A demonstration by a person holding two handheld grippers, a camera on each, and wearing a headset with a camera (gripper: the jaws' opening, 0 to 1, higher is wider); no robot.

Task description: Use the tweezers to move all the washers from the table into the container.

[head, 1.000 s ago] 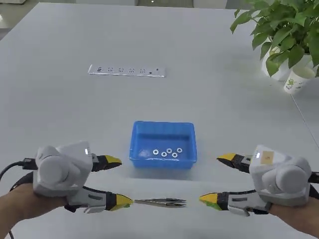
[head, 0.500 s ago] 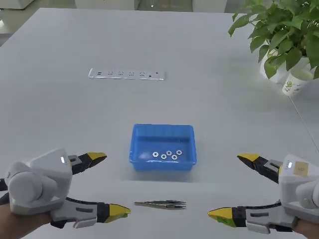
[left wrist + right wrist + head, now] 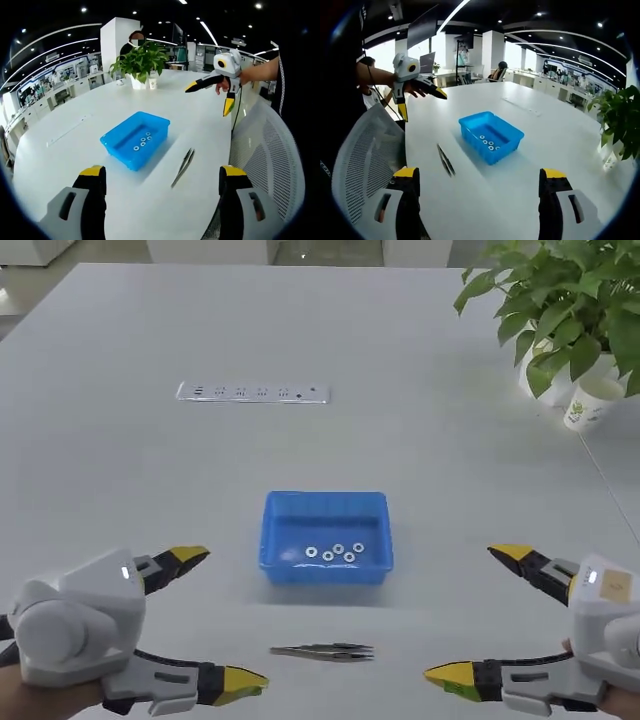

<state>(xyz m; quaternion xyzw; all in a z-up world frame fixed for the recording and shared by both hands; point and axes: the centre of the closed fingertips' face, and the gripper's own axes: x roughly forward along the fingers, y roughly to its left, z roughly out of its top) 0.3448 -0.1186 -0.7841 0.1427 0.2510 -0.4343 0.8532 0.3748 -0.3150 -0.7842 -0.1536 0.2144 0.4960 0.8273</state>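
Starting with the head view: one blue container point(image 3: 325, 573) stands on the grey desk point(image 3: 430, 440), and five washers point(image 3: 336, 553) lie clustered on its floor. One pair of tweezers point(image 3: 322, 650) lies flat on the desk just on the person's side of the container, touching neither gripper. The left gripper point(image 3: 233, 616) hangs to the container's near left and the right gripper point(image 3: 460, 613) to its near right, each with jaws spread wide and holding nothing. One power strip point(image 3: 252, 393) lies well beyond the container, and one potted plant point(image 3: 565, 300) stands far to its right. My judgement is that the tweezers are laid down because the washers are already in, so the task looks done.

Left gripper view: its two jaws gape apart at the bottom. The container sits ahead with the washers a small cluster inside, and the tweezers lie beside its near wall. The right gripper is held above the desk beyond the tweezers, released.

Right gripper view: its jaws are likewise parted and bare. Five washers can be counted in the container, with the tweezers beside it and the left gripper raised beyond them, also released. One mesh chair back point(image 3: 360, 165) stands at the desk's edge.
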